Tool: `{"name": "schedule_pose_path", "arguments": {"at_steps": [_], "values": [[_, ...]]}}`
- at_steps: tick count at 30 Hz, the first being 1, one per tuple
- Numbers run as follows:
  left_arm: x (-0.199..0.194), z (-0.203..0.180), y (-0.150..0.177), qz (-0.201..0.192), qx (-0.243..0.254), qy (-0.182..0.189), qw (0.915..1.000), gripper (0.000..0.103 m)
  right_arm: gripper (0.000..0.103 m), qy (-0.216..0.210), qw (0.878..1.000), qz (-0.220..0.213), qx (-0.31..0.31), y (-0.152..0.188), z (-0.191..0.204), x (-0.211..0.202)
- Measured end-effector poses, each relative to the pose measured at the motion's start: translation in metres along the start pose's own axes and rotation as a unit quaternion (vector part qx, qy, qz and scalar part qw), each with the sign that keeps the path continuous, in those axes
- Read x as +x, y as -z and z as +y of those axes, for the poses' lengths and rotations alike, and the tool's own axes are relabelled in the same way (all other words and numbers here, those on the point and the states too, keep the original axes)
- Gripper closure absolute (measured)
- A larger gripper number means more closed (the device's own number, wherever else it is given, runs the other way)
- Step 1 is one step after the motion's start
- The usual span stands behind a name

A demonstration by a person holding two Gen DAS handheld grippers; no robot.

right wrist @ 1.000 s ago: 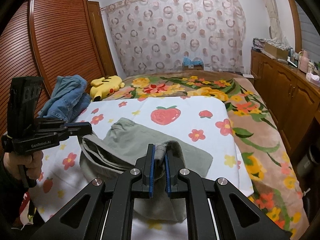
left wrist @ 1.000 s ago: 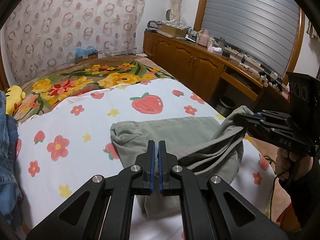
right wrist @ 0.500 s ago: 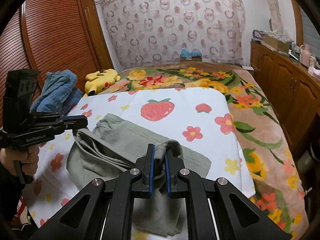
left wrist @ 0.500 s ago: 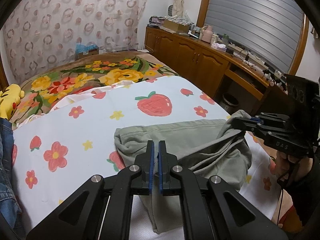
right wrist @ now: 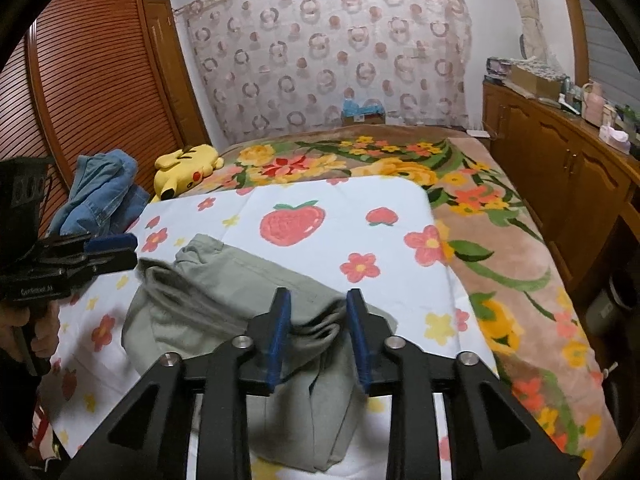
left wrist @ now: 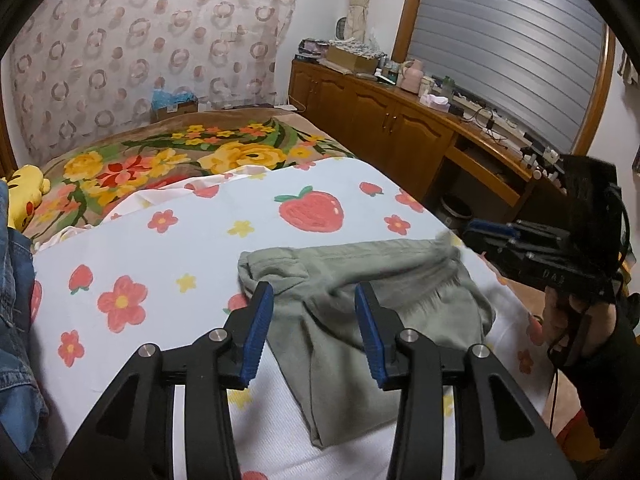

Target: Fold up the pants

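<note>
The grey-green pants (left wrist: 372,300) lie folded over in a loose heap on the white strawberry-print sheet (left wrist: 168,256); they also show in the right wrist view (right wrist: 224,300). My left gripper (left wrist: 314,332) is open and empty just above the pants' near left edge. My right gripper (right wrist: 318,336) is open, its blue pads either side of the pants' fold, which has dropped free. In the left wrist view the right gripper (left wrist: 472,230) is at the pants' right end. In the right wrist view the left gripper (right wrist: 128,250) is at their left end.
Blue jeans (right wrist: 100,196) and a yellow plush toy (right wrist: 184,168) lie at the bed's left side. A floral blanket (right wrist: 480,216) covers the far and right part of the bed. Wooden cabinets (left wrist: 400,136) with clutter on top run along the right wall.
Both grippers have opened and let go of the pants. The lifted fold has dropped onto the pants on the sheet.
</note>
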State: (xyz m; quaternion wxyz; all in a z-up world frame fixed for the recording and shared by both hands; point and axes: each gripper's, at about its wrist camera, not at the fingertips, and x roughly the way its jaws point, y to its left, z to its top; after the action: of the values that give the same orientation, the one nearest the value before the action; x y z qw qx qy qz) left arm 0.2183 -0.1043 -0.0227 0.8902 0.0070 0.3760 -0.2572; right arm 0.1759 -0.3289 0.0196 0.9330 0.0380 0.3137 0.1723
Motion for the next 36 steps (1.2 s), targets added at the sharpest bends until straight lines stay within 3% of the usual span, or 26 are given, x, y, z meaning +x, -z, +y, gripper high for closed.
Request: {"name": "schedule_pose_path", "arguments": {"at_steps": [6, 15, 21, 30, 31, 32, 33, 36], "values": [[0.006, -0.005, 0.004, 0.013, 0.007, 0.01, 0.9998, 0.059, 0.071, 0.008, 1.0, 0.0, 0.001, 0.002, -0.003, -0.006], [0.037, -0.007, 0.006, 0.056, 0.015, 0.015, 0.9982, 0.059, 0.064, -0.002, 0.999, 0.033, 0.002, 0.008, -0.013, 0.005], [0.041, -0.004, 0.007, 0.054, 0.01, 0.016, 0.9983, 0.06, 0.064, -0.018, 0.999, 0.045, -0.004, 0.005, -0.015, 0.011], [0.036, -0.01, 0.005, 0.044, 0.026, 0.022, 0.9984, 0.094, 0.064, -0.04, 0.998, 0.054, -0.022, 0.005, -0.011, 0.014], [0.035, -0.01, 0.005, 0.041, 0.029, 0.022, 0.9985, 0.096, 0.069, -0.042, 0.997, 0.052, -0.024, 0.004, -0.011, 0.014], [0.031, -0.012, 0.004, 0.035, 0.03, 0.022, 0.9987, 0.097, 0.086, -0.046, 0.997, 0.048, -0.027, 0.004, -0.011, 0.013], [0.027, -0.013, 0.003, 0.028, 0.031, 0.022, 0.9989, 0.098, 0.095, -0.047, 0.998, 0.042, -0.03, 0.002, -0.011, 0.01], [0.015, -0.012, -0.003, 0.003, 0.027, 0.019, 0.9994, 0.098, 0.1, -0.043, 0.998, 0.022, -0.034, -0.002, -0.013, 0.001]]}}
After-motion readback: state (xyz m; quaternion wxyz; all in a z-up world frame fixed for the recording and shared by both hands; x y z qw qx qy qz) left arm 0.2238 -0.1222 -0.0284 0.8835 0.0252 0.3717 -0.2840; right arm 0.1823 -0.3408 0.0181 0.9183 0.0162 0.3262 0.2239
